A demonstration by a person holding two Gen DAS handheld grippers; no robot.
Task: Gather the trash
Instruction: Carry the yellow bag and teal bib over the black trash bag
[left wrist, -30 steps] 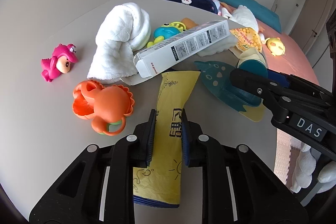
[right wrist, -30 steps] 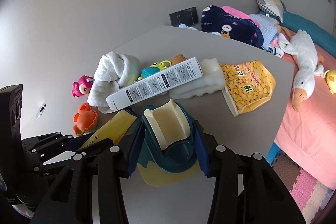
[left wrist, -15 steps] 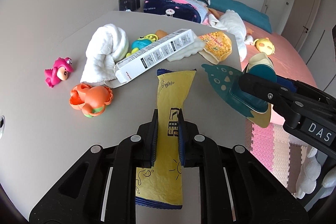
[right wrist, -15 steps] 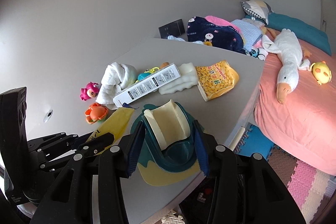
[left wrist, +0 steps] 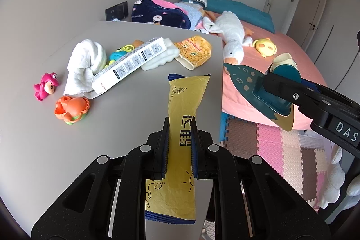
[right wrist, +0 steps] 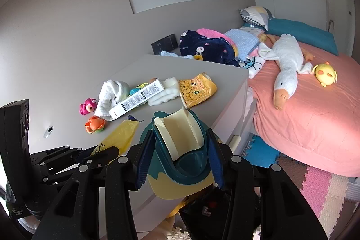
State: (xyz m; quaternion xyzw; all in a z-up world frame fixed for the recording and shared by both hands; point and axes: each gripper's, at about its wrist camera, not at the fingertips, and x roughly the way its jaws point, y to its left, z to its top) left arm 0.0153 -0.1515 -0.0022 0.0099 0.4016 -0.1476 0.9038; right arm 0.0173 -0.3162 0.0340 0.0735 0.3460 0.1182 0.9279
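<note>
Bedroom clutter frames the work: a grey tabletop [left wrist: 126,91] stands against the wall beside a pink-sheeted bed [right wrist: 315,118], with foam mats on the floor below. Both tongs are loaded. The left tongs [left wrist: 179,138] are clamped on a long yellow snack wrapper [left wrist: 184,100], pinching it about mid-length so that both ends stick out free, the far end poking toward the tabletop's edge. The right tongs [right wrist: 178,158] are clamped on a teal and cream dustpan [right wrist: 180,145], held out past the tabletop's corner and above the floor. Other likely rubbish is not yet collected: a white printed carton [left wrist: 131,63] leaning on a white cloth [left wrist: 86,64], and a yellow corn-snack bag [left wrist: 195,52] near the bed-side edge. The wrapper is thin, slick film, so I judge the main risk is that it slides or twists out of the pads during a quick swing and drops onto the mats. Its floppy far end could also miss the dustpan's mouth, or catch on the rim and fold. The dustpan is gripped on curved, smooth walls and might rotate if the wrapper is pushed against it. Small toys, a pink one [left wrist: 46,87] and an orange one [left wrist: 72,107], sit close to the carton and could be swept along by mistake.
</note>
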